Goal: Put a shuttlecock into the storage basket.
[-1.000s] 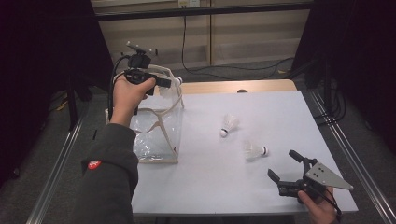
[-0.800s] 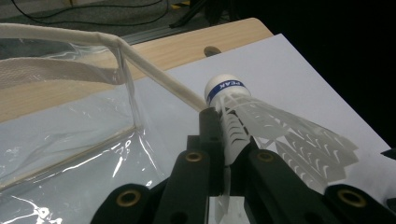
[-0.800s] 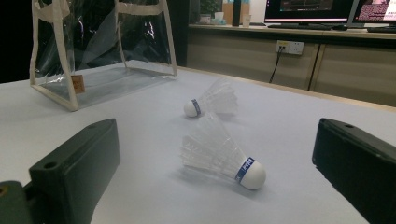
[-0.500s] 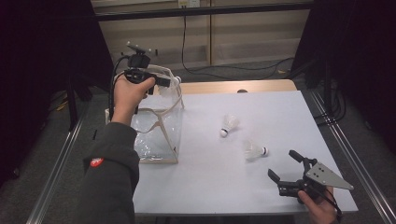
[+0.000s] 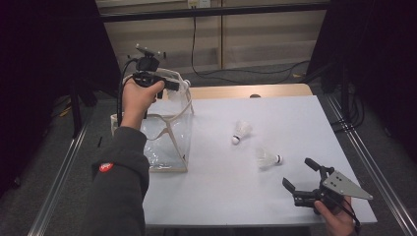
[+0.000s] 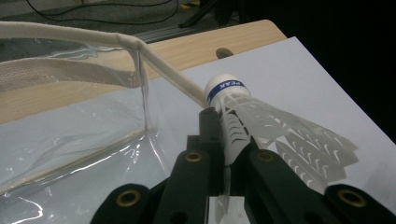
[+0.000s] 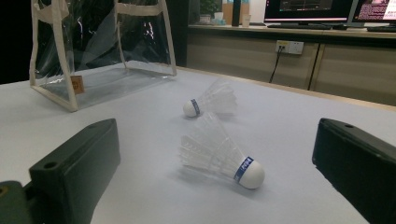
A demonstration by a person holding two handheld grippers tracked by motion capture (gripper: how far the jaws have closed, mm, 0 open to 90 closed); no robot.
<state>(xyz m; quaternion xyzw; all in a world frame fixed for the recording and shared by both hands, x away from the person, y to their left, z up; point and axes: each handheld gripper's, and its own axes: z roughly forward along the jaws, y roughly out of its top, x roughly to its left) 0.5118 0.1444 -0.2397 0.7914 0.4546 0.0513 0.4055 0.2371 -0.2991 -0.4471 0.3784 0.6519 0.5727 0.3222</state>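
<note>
Left gripper [image 6: 224,140] clamps a shuttlecock [image 6: 261,126] by its skirt at the clear bag [image 5: 164,142] rim, so release should follow only over the opening, while right gripper [image 5: 301,178] waits open-jawed near the two shuttlecocks [image 5: 268,157] on the table [image 5: 221,196].

A clear plastic bag with pale webbing handles [image 5: 167,142] stands at the white tabletop's [image 5: 221,196] left edge; two white feathered shuttlecocks [image 5: 241,132] [image 5: 268,157] lie right of it (near each other, apart).
</note>
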